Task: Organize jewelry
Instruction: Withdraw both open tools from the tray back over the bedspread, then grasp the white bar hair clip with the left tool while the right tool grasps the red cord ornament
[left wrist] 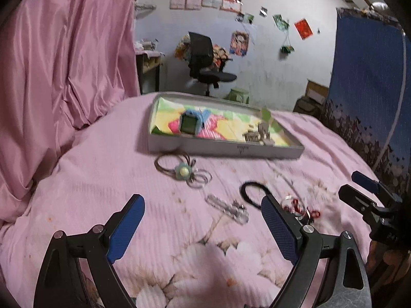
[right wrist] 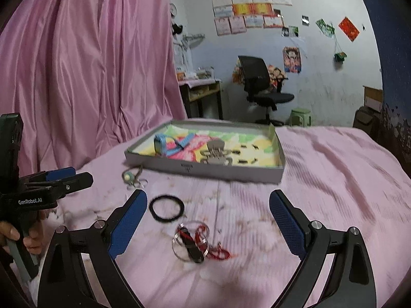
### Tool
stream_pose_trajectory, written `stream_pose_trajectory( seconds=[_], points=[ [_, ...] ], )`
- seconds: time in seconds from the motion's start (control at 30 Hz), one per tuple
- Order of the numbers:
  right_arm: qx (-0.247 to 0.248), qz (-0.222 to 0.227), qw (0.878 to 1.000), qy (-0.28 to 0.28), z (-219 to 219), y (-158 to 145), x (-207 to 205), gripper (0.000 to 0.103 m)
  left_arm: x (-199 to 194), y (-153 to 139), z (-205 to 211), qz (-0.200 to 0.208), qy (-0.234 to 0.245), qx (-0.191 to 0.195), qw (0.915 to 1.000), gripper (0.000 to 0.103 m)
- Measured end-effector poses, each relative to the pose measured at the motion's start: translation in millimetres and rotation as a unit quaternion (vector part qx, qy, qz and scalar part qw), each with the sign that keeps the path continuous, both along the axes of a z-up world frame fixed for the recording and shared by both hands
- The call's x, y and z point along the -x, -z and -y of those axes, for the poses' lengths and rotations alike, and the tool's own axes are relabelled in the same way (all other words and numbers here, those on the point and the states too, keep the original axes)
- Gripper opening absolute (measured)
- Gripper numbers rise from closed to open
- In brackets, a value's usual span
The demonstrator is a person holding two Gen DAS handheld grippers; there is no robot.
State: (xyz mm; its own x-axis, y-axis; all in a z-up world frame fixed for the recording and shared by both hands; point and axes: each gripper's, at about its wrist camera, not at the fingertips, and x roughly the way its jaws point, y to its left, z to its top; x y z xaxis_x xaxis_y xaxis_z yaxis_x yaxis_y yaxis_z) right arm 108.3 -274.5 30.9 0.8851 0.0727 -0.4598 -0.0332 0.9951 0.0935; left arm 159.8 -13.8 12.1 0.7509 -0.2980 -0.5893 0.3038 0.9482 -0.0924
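Observation:
A shallow grey box point(left wrist: 221, 150) point(right wrist: 231, 173) with a colourful lining lies on the pink bed. In it are a blue watch point(left wrist: 188, 123) point(right wrist: 167, 145) and grey hair clips point(left wrist: 259, 133) point(right wrist: 215, 154). On the bed in front lie a green flower hair tie with rings point(left wrist: 183, 170) point(right wrist: 131, 177), a black hair band point(left wrist: 254, 191) point(right wrist: 166, 208), a clear beaded clip point(left wrist: 228, 208), and silver rings with red cord point(right wrist: 195, 243) point(left wrist: 298, 208). My left gripper point(left wrist: 203, 227) is open above the beaded clip. My right gripper point(right wrist: 208, 219) is open above the silver rings.
A pink curtain point(left wrist: 64, 59) point(right wrist: 90, 71) hangs at the left of the bed. A blue curtain point(left wrist: 367, 77) hangs at the right. An office chair point(right wrist: 259, 87), a green stool point(right wrist: 300, 116) and a desk point(right wrist: 200, 95) stand beyond the bed by the wall.

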Motion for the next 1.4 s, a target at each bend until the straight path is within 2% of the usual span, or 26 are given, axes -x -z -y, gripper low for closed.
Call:
stream_pose_trajectory(
  seconds=[0.23, 0.4, 0.77, 0.9, 1.1, 1.27, 1.4],
  points=[
    [-0.006, -0.078, 0.997, 0.008, 13, 20, -5, 0.094, -1, 10, 9, -0.027, 0.029, -0.014, 0.9991, 0.092],
    [-0.014, -0.107, 0.994, 0.004, 15, 31, -10, 0.092, -1, 14, 15, -0.039, 0.048, -0.016, 0.9979, 0.089],
    [-0.006, -0.159, 0.987, -0.012, 6, 48, -18, 0.062, -5, 24, 38, -0.065, 0.103, -0.035, 0.992, 0.067],
    [-0.004, -0.166, 0.986, -0.009, 6, 48, -18, 0.05, -10, 28, 48, -0.075, 0.112, -0.042, 0.99, 0.062],
    [0.007, -0.182, 0.983, 0.009, 9, 51, -22, 0.039, -24, 34, 59, -0.091, 0.111, -0.047, 0.9886, 0.056],
    [0.006, -0.199, 0.98, 0.009, 11, 59, -29, 0.033, -30, 39, 61, -0.1, 0.098, -0.052, 0.9887, 0.047],
    [0.007, -0.207, 0.978, -0.001, 8, 62, -30, 0.027, -32, 40, 54, -0.105, 0.083, -0.041, 0.9902, 0.04]
  ],
)
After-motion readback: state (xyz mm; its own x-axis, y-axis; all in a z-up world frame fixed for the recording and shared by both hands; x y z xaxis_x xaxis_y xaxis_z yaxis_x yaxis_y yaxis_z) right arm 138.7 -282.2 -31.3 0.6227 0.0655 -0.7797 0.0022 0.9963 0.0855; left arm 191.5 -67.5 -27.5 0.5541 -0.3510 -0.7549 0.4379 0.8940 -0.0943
